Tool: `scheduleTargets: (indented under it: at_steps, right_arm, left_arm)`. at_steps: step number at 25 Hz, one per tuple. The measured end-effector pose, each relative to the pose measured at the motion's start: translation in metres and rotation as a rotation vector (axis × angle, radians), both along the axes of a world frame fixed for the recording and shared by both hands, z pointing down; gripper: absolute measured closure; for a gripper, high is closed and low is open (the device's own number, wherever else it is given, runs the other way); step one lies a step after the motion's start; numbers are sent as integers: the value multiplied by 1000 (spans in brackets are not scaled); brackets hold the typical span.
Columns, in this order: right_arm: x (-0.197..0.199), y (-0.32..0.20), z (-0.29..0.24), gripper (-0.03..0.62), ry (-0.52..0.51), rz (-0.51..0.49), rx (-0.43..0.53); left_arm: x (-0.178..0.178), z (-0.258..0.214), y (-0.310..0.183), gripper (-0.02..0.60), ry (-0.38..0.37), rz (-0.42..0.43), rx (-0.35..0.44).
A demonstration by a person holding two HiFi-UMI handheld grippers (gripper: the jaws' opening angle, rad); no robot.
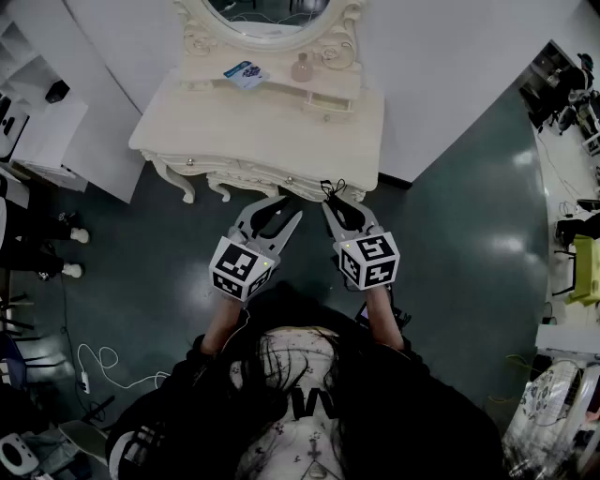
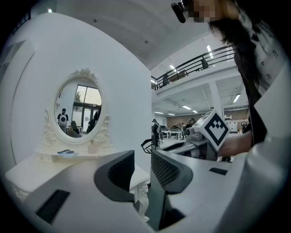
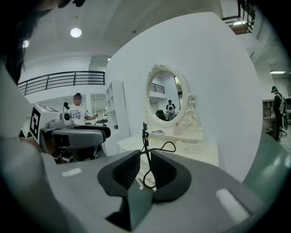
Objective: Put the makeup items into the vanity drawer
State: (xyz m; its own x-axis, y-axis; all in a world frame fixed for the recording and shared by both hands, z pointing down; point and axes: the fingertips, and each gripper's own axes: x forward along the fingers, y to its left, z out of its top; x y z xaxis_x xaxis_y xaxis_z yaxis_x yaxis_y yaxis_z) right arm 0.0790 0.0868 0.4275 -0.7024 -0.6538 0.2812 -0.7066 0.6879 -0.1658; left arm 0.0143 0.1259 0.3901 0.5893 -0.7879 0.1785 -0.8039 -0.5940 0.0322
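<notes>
A cream vanity (image 1: 262, 127) with an oval mirror (image 1: 267, 14) stands in front of me, its front drawers (image 1: 272, 171) closed. A blue packet (image 1: 246, 73) and a pink bottle (image 1: 302, 67) sit on its upper shelf. My right gripper (image 1: 330, 202) is shut on a black eyelash curler (image 3: 146, 141), held upright just before the vanity's front edge; the curler (image 1: 333, 190) sticks out past the jaws. My left gripper (image 1: 289, 210) hovers beside it, open with a narrow gap and nothing between its pads (image 2: 122, 172). The vanity (image 2: 27, 170) lies to the left in the left gripper view.
A white cabinet (image 1: 56, 141) stands left of the vanity. Someone's feet (image 1: 70, 253) are at the far left. Cables (image 1: 94, 361) lie on the dark floor. Desks with equipment (image 1: 572, 141) line the right side. A person (image 3: 77, 109) stands far off.
</notes>
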Motion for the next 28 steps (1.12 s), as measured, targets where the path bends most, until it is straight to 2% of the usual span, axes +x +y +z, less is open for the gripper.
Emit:
scheduleTargets:
  at_steps: [17, 28]
  right_arm:
    - [-34, -11, 7, 514, 7, 56, -9]
    - [-38, -11, 17, 514, 5, 95, -49]
  left_arm:
    - [-43, 5, -14, 466, 1, 34, 6]
    - [-52, 19, -21, 466, 13, 70, -37]
